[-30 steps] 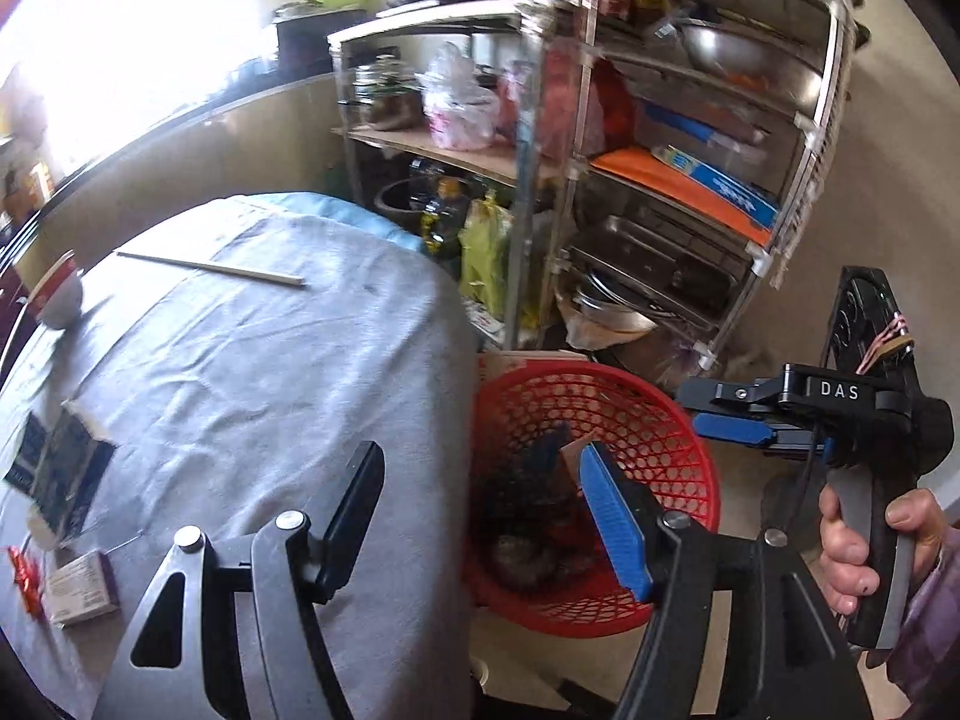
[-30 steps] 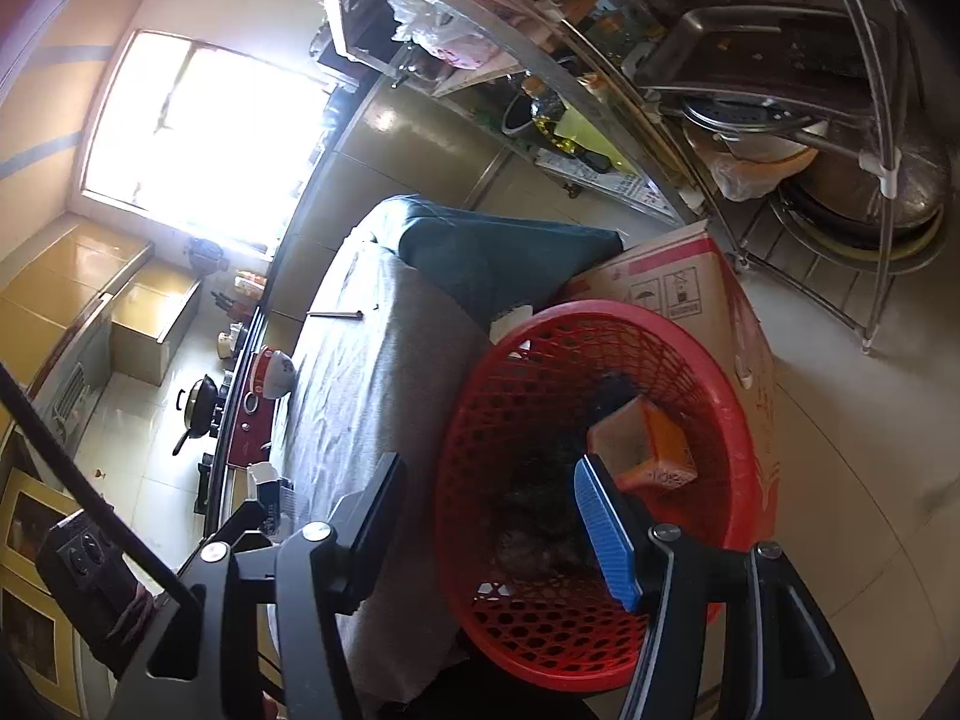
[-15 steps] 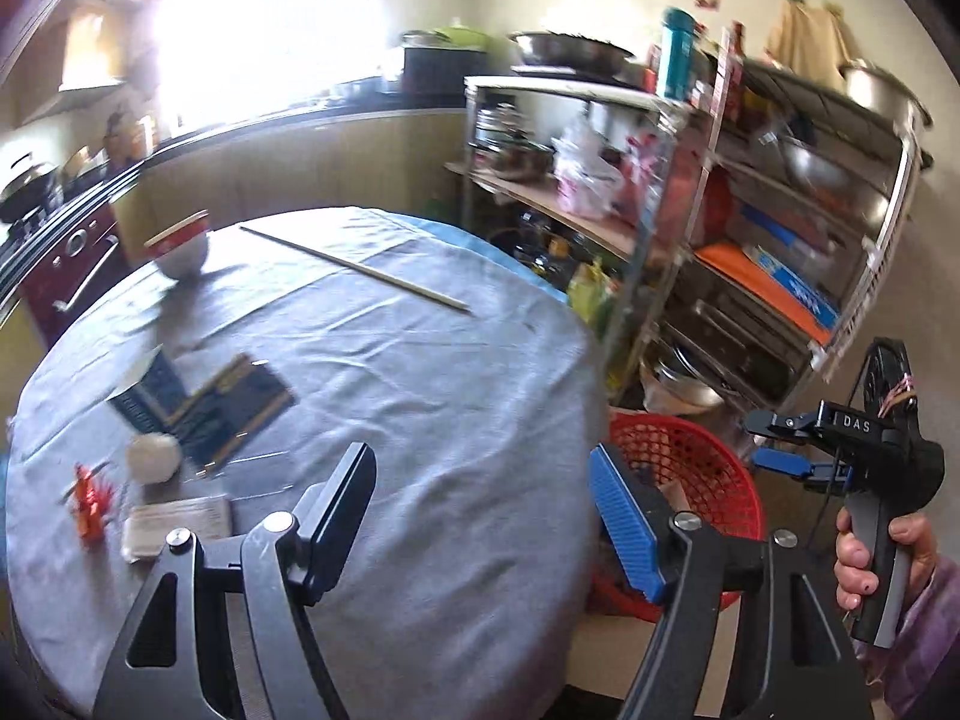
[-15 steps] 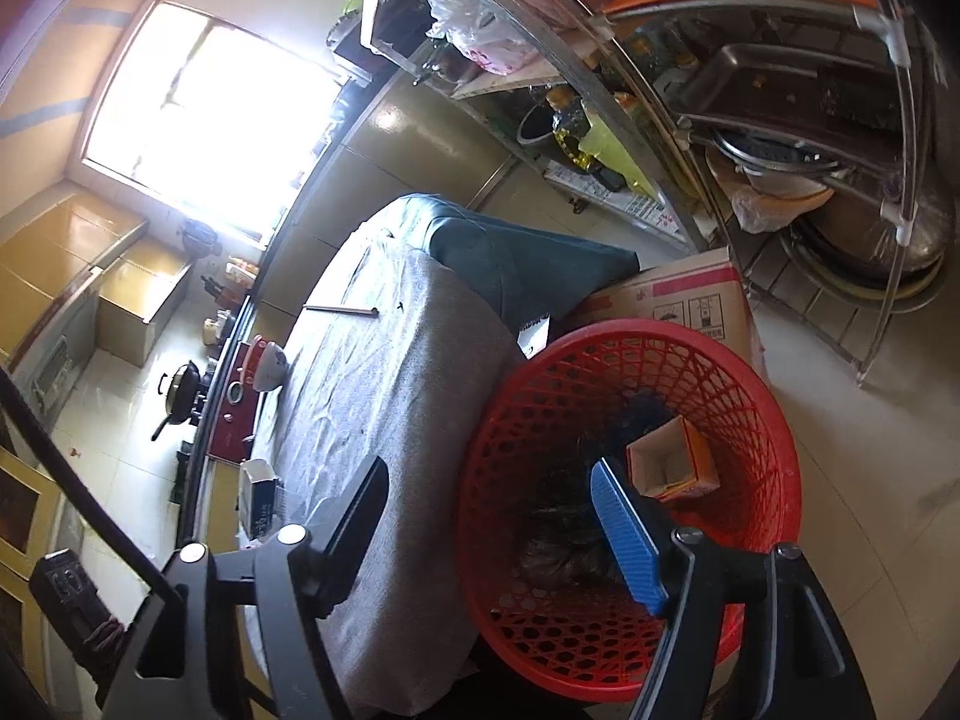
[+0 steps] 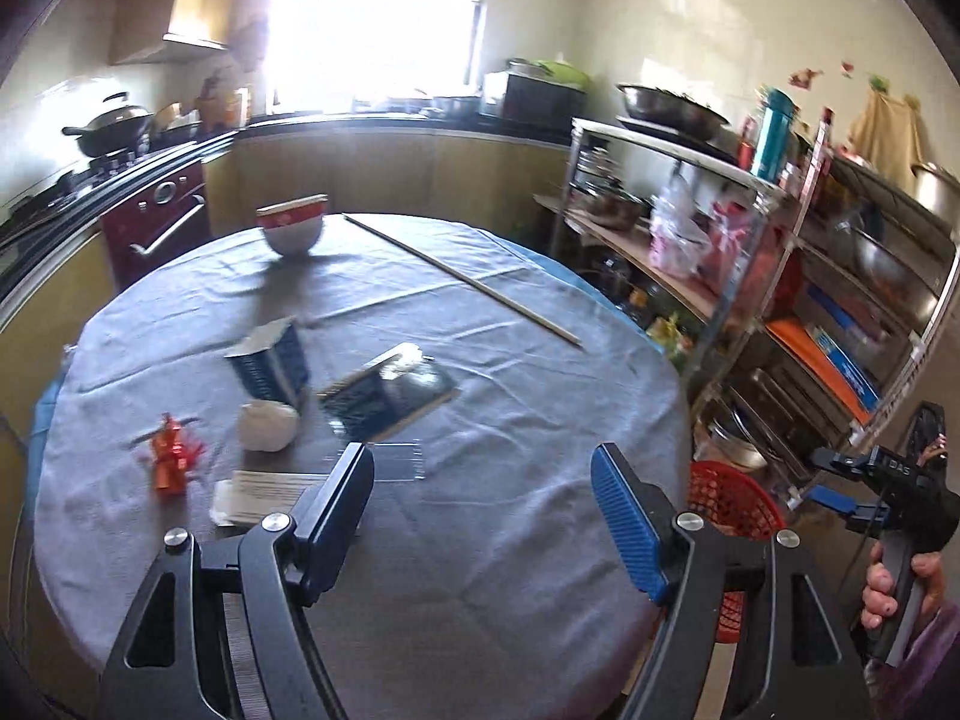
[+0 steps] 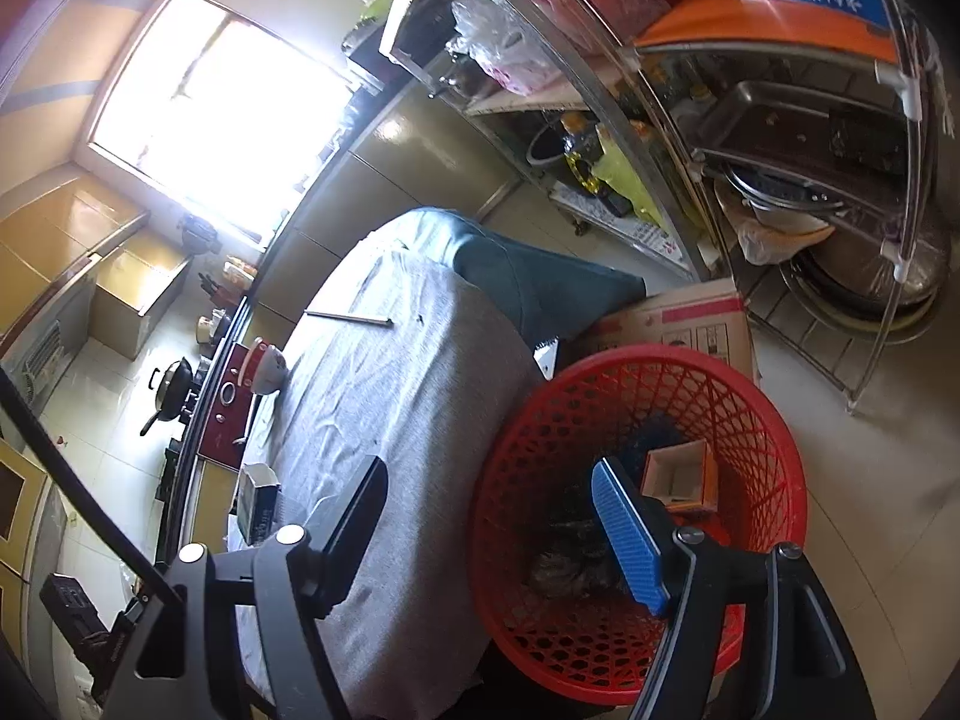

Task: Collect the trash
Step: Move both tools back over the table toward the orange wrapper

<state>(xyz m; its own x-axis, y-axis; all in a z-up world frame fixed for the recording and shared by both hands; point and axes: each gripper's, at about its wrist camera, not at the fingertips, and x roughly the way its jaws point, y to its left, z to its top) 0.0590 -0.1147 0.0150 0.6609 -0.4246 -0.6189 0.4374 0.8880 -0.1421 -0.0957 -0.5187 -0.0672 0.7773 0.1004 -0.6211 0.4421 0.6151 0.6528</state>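
Blown-out window backlights both views; fisheye edges curve and darken, table litter slightly motion-blurred.

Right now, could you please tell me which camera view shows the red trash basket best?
The right wrist view: the red trash basket fills the lower right, with its whole rim, mesh wall and the small box inside visible. The left wrist view catches only part of its rim behind the table edge.

Right hand-held gripper: white letters "DAS" on its black body.
Other print: too blurred to read.
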